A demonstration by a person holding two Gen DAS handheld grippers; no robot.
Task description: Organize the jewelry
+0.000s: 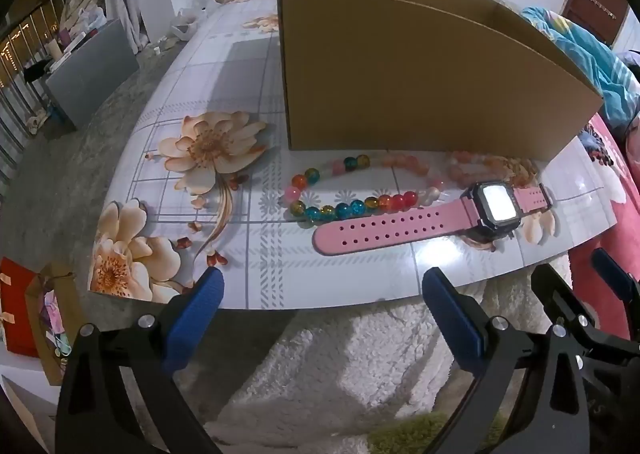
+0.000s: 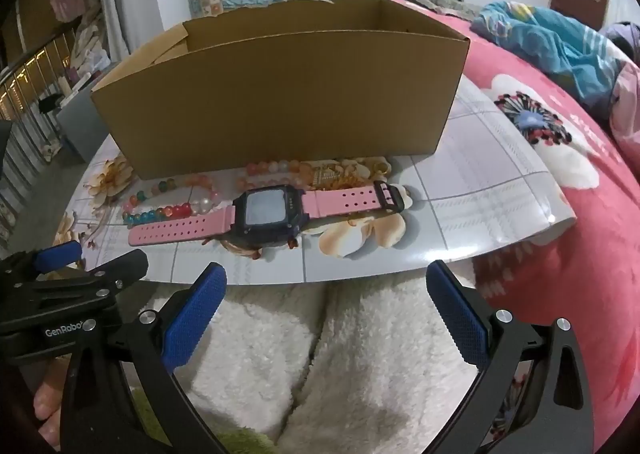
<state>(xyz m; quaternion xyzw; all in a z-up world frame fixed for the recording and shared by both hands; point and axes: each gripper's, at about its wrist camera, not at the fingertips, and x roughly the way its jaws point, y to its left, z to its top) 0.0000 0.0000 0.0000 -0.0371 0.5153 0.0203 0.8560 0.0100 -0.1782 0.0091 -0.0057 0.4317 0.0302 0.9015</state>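
pink watch (image 2: 276,212) beyond right claw (image 2: 326,304)

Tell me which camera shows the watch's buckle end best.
The right wrist view. There the pink watch lies in full, its dark buckle plain on the strap's right end. In the left wrist view the watch shows its holed strap and glaring face, but the buckle end is squeezed and hard to make out.

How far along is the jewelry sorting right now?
Nothing looks done yet. The pink watch, colorful bead bracelet, peach bead bracelet and gold jewelry all lie on the mat in front of the cardboard box. Both the left hand-held gripper and right hand-held gripper are open and empty. Everything remains.
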